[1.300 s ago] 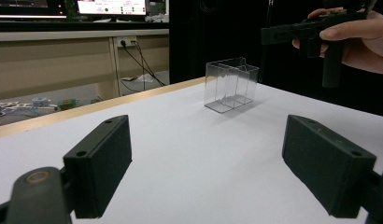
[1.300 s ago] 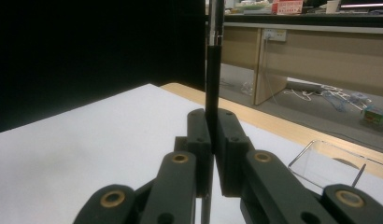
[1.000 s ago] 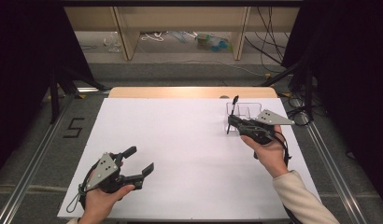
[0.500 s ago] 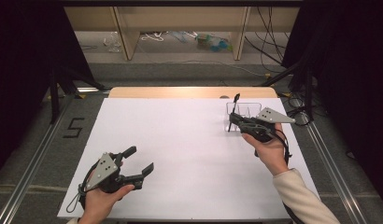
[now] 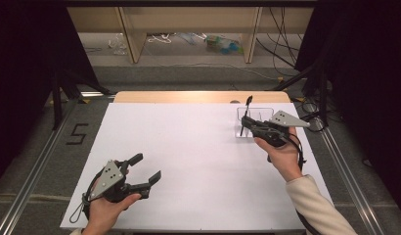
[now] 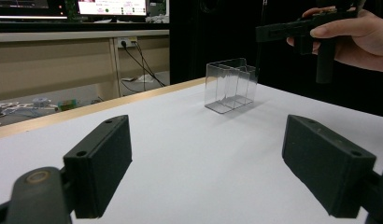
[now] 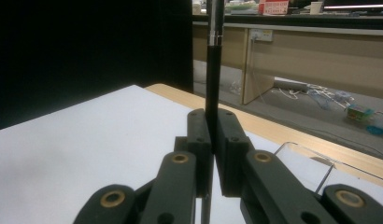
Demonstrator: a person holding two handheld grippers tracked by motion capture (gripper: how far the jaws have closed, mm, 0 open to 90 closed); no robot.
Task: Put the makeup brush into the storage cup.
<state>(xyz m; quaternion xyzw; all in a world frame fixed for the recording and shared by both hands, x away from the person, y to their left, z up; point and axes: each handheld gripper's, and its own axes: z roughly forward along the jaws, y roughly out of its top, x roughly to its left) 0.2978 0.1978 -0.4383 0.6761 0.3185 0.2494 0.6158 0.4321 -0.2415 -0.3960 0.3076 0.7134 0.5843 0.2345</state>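
Here, nearest the viewer, the left gripper [image 5: 145, 169] rests in a hand at the front left of the white surface [image 5: 189, 156], its jaws spread wide and holding nothing. Further back on the right, the right gripper [image 5: 246, 121] is clamped on a slim black pen with a thin silver ring around its barrel [image 7: 214, 70], held upright — the right gripper view shows the barrel pinched squarely between the two black pads, with the lower end hanging below them. The pen stands at the near left edge of a clear plastic holder with upright dividers [image 6: 229, 86], which sits toward the far right of the surface, well apart from the left gripper. Whether the tip is already over one of the slots cannot be told.

The step in hand looks like standing the pen in the holder. To do it well, keep the pen vertical, line its lower end over one slot and lower it slowly — the holder is probably light and could slide or tip if a wall is nudged. Loosen the grip only once the pen bears on the bottom.
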